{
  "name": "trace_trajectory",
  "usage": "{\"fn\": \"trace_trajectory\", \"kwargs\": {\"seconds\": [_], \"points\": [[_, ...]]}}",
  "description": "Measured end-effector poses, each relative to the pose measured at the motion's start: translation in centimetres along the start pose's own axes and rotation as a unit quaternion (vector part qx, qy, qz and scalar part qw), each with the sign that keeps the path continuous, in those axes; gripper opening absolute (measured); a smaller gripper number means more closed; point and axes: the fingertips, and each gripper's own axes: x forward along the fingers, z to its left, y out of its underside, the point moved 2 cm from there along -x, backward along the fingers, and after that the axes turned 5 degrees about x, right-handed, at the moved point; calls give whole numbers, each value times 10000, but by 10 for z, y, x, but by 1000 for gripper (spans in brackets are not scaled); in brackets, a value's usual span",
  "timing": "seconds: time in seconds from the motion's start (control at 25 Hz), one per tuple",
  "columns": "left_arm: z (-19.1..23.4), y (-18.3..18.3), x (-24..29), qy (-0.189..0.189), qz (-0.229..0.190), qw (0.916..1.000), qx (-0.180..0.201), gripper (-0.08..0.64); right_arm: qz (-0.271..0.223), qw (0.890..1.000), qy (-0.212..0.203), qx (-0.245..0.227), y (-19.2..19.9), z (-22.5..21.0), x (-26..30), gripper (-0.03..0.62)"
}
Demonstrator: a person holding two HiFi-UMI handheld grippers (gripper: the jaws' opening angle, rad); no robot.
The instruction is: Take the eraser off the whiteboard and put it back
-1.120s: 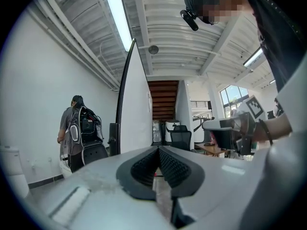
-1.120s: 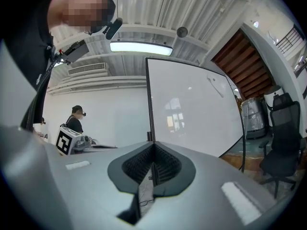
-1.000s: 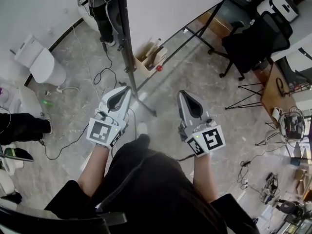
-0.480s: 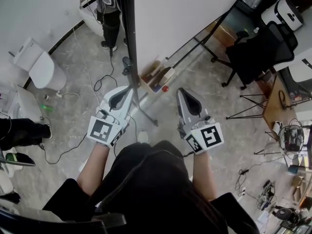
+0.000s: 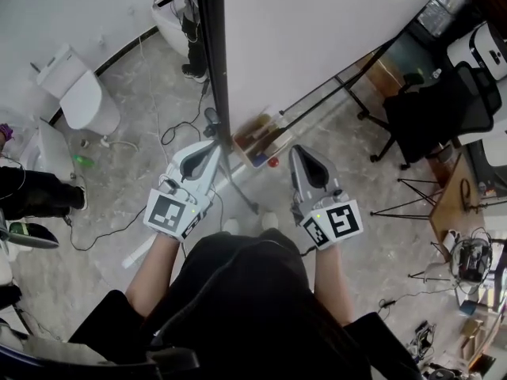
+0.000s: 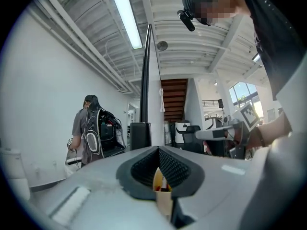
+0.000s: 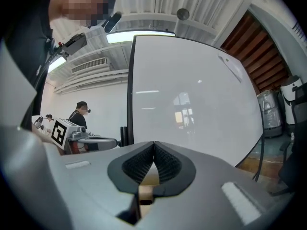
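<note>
the eraser point(image 7: 233, 67) shows as a pale oblong stuck high on the whiteboard point(image 7: 192, 104), toward its right edge and well apart from both grippers; it is too faint to make out more. near the board's base is a cardboard tray point(image 5: 257, 138) of markers, with a small red ball point(image 5: 272, 162) just beside it. the floor point(image 5: 380, 244) is grey veined stone with cables trailing over it. a black office chair point(image 5: 440, 113) stands to the right, and a second person point(image 5: 188, 14) stands beyond the black post point(image 5: 212, 54). the left gripper point(image 5: 211, 146) and right gripper point(image 5: 296, 150) are both clenched on nothing and point level at the board. a second ago the tray lay ahead of the tips; now board and tray are nearer, and the tray sits between the two grippers.
</note>
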Motion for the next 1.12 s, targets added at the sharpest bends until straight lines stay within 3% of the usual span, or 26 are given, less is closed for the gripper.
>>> {"fn": "trace_trajectory", "kwargs": {"seconds": [0.28, 0.48, 0.68, 1.12], "points": [[-11, 3, 8, -313, 76, 9995, -67, 5, 291, 9990, -307, -120, 15, -24, 12, 16], [-21, 4, 14, -564, 124, 9982, -154, 5, 701, 9955, -479, -414, 45, -37, 20, 186], [-32, 6, 13, -689, 306, 9970, -201, 5, 1221, 9891, -560, -604, 83, -49, 32, 299], [-35, 4, 2, -1145, 327, 9926, -232, 5, 1682, 9809, -726, -646, 126, -55, 53, 327]]}}
